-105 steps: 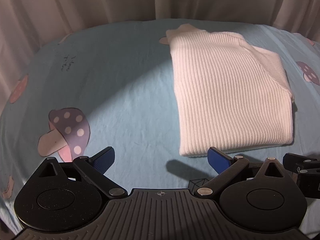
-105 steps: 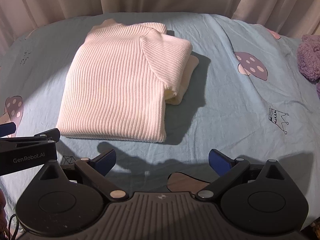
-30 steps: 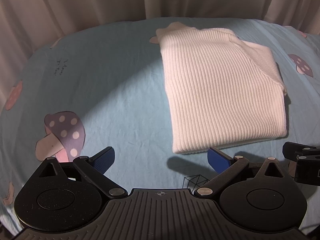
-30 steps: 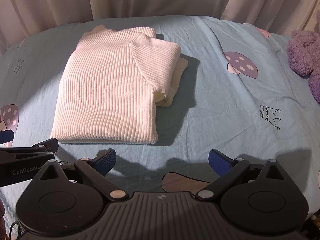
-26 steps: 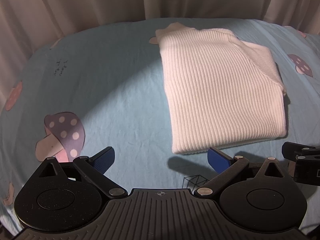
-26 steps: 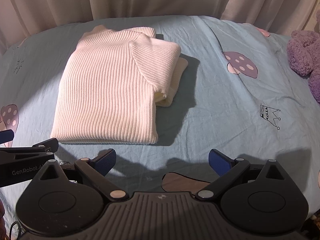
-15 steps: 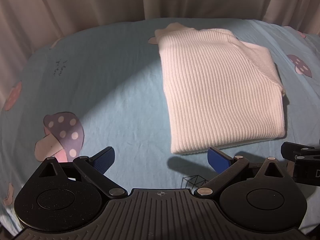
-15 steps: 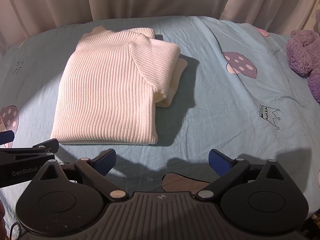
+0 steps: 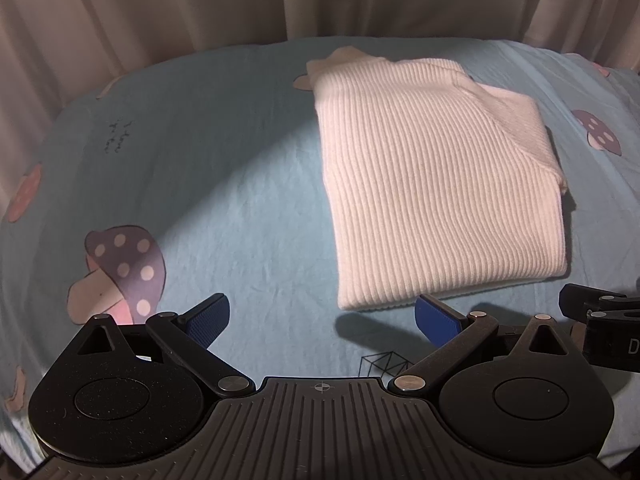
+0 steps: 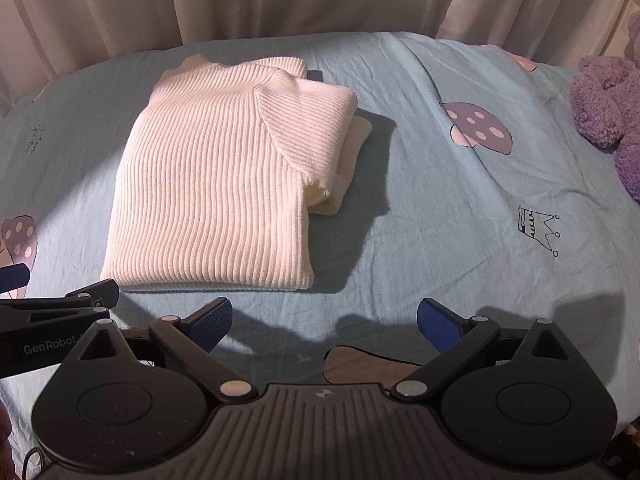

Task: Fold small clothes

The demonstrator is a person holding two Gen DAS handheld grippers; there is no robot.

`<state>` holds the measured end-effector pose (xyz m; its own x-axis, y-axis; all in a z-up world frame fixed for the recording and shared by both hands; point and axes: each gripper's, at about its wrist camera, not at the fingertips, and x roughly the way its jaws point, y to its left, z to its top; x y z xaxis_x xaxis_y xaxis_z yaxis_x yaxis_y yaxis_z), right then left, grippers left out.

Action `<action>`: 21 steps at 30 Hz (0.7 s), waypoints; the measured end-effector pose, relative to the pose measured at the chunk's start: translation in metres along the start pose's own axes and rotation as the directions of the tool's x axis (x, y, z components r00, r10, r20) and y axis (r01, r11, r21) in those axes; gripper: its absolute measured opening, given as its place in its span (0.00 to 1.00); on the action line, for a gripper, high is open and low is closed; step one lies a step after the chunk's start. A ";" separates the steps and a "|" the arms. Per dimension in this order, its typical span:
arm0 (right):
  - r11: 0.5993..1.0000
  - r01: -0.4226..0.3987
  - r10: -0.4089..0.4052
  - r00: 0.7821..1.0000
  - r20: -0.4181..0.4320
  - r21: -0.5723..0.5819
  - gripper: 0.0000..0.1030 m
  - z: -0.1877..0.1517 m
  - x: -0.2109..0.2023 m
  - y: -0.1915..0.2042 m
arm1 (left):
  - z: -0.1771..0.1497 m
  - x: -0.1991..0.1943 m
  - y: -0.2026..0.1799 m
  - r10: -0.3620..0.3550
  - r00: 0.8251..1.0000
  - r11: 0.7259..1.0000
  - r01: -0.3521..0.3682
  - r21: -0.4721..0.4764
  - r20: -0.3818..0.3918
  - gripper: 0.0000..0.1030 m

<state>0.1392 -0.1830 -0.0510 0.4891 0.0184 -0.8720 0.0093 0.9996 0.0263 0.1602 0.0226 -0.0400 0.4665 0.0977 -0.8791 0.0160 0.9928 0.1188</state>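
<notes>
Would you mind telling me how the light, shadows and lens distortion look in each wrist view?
Left wrist view: a bright patch lights the folded white sweater, while the left of the blue sheet lies in shade; the fisheye bows the bed edge. Right wrist view: the sweater casts a hard shadow to its right; both open grippers shade the near sheet.

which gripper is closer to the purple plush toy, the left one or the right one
Right. The purple plush toy lies at the far right edge of the right gripper view. The left gripper sits on the right gripper's other side, before the white sweater's near-left corner; its view misses the toy.
</notes>
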 end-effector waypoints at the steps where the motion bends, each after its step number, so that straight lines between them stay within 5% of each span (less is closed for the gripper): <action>1: 1.000 0.000 0.000 1.000 0.000 0.000 0.96 0.000 0.000 0.000 | 0.000 0.000 0.000 0.000 1.000 1.000 0.000 0.000 0.000 0.99; 21: 1.000 -0.001 0.001 1.000 0.002 -0.009 0.96 0.001 0.000 0.000 | 0.000 -0.001 -0.002 -0.025 1.000 1.000 0.025 0.019 0.000 0.99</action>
<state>0.1398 -0.1835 -0.0503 0.4910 0.0190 -0.8709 0.0008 0.9998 0.0223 0.1599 0.0209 -0.0393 0.4663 0.0729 -0.8816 0.0441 0.9934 0.1055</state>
